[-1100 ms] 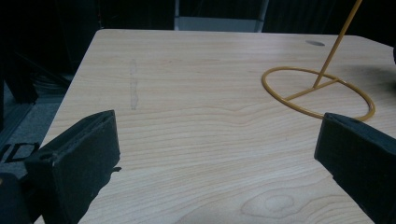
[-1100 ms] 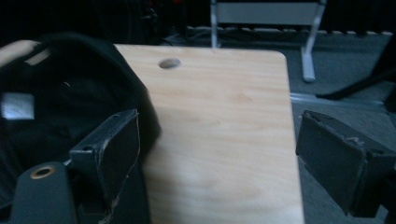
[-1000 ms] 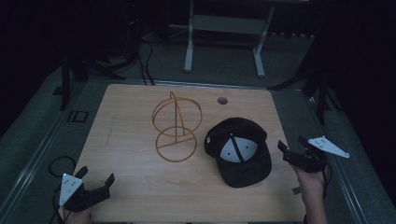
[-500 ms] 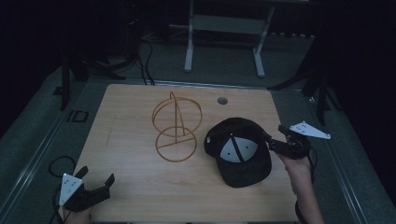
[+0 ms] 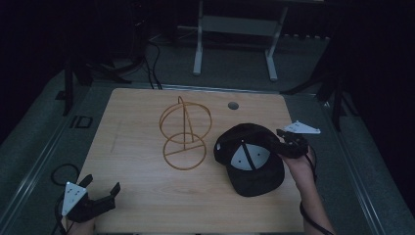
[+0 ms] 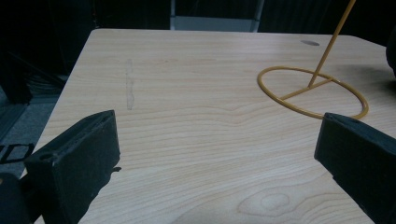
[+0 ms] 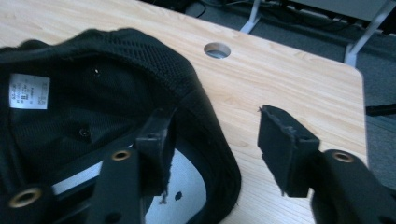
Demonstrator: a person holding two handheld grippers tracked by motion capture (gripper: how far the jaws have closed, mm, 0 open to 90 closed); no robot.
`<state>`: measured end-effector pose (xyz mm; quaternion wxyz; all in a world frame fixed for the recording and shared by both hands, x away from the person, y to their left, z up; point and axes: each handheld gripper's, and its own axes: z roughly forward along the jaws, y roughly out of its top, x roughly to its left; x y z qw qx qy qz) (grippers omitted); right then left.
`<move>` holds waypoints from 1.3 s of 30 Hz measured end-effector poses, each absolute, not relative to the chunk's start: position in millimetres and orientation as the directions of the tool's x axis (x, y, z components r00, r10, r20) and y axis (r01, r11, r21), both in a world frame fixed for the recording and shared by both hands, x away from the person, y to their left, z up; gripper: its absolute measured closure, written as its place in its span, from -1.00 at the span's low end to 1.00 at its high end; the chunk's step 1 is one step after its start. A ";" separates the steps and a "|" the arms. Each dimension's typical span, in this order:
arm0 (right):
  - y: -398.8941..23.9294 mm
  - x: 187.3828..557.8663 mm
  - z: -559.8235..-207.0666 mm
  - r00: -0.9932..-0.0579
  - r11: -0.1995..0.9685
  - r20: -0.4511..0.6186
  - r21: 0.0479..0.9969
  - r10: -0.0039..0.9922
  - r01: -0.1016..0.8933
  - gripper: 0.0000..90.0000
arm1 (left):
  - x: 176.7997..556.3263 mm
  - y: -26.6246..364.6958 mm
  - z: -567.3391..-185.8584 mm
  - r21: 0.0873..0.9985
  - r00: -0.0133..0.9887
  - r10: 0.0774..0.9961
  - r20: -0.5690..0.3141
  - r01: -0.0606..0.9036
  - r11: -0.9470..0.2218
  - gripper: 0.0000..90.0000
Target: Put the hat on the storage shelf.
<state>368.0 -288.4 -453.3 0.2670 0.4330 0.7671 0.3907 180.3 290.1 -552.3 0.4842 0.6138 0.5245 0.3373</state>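
At the near left corner of the pale wooden bench [image 5: 147,127] I see my left gripper [image 5: 100,193] resting low, its jaws spread wide with only bare wood between them; in the left gripper view they frame the grain and nothing else. Ahead, around the middle of the bench, the yellow wire stand of two hoops on a thin upright rod [image 5: 185,132] stands upright, its flat base ring [image 6: 312,91] lying on the wood. Just right of it lies the black baseball cap with the grey-white lining [image 5: 252,159], turned upside down, opening upward. At the cap's right edge is my right gripper [image 7: 212,142]: its jaws have just been closing and stand half spread, one inside the cap and one outside, the cap's rim [image 7: 210,140] between them, not yet pinched.
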 end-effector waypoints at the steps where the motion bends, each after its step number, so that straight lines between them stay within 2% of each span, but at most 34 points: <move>1: -287.0 369.5 -454.9 -0.480 0.324 -0.077 0.828 0.874 0.457 0.11 | 180.3 290.1 -552.3 0.948 0.224 0.970 -0.093 0.318 0.018 -0.99; 3: -284.8 371.9 -457.7 -0.488 0.329 -0.075 0.824 0.870 0.461 0.14 | 180.3 290.0 -552.3 0.948 0.223 0.970 -0.093 0.318 0.018 -0.99; 5: -282.6 373.6 -460.2 -0.493 0.342 -0.083 0.817 0.866 0.464 0.25 | 180.2 290.0 -552.4 0.948 0.226 0.970 -0.093 0.318 0.017 -0.99; 7: -281.8 374.7 -461.3 -0.498 0.347 -0.083 0.814 0.863 0.466 0.26 | 180.2 290.0 -552.4 0.948 0.225 0.970 -0.093 0.319 0.016 -0.99; 8: -280.0 376.1 -463.7 -0.501 0.357 -0.090 0.807 0.861 0.469 0.40 | 180.1 290.1 -552.4 0.948 0.226 0.970 -0.093 0.318 0.017 -0.99; 9: -279.5 376.6 -464.4 -0.500 0.361 -0.093 0.804 0.861 0.472 0.41 | 180.1 290.1 -552.4 0.948 0.226 0.970 -0.093 0.319 0.016 -0.99; 11: -279.2 377.9 -465.7 -0.495 0.368 -0.102 0.798 0.863 0.477 0.58 | 180.2 290.0 -552.4 0.948 0.227 0.969 -0.093 0.319 0.016 -0.99; 13: -280.7 378.6 -465.3 -0.489 0.368 -0.107 0.798 0.866 0.477 0.88 | 180.3 289.7 -552.5 0.948 0.228 0.969 -0.092 0.319 0.015 -0.99; 15: -281.9 378.6 -464.3 -0.493 0.375 -0.110 0.794 0.863 0.478 0.94 | 180.2 289.3 -552.0 0.948 0.232 0.968 -0.092 0.318 0.014 -0.99; 17: -282.1 377.7 -463.9 -0.500 0.383 -0.116 0.794 0.858 0.472 0.94 | 179.4 288.8 -550.6 0.954 0.248 0.963 -0.107 0.298 0.029 -0.99; 24: -283.4 368.5 -454.7 -0.520 0.333 -0.059 0.827 0.852 0.452 0.95 | 179.8 284.7 -551.3 0.950 0.246 0.967 -0.070 0.313 -0.011 -0.99; 28: -283.6 361.7 -444.7 -0.528 0.317 -0.048 0.844 0.848 0.433 0.95 | 176.7 276.0 -548.0 0.956 0.312 0.945 -0.100 0.294 0.004 -0.99; 35: -281.8 348.2 -423.7 -0.537 0.321 -0.075 0.867 0.840 0.382 0.95 | 174.6 248.0 -544.7 0.953 0.383 0.921 -0.062 0.298 -0.060 -0.99; 39: -280.2 340.3 -413.2 -0.532 0.329 -0.100 0.875 0.841 0.355 0.95 | 171.9 223.4 -540.9 0.940 0.423 0.897 -0.131 0.339 -0.022 -0.99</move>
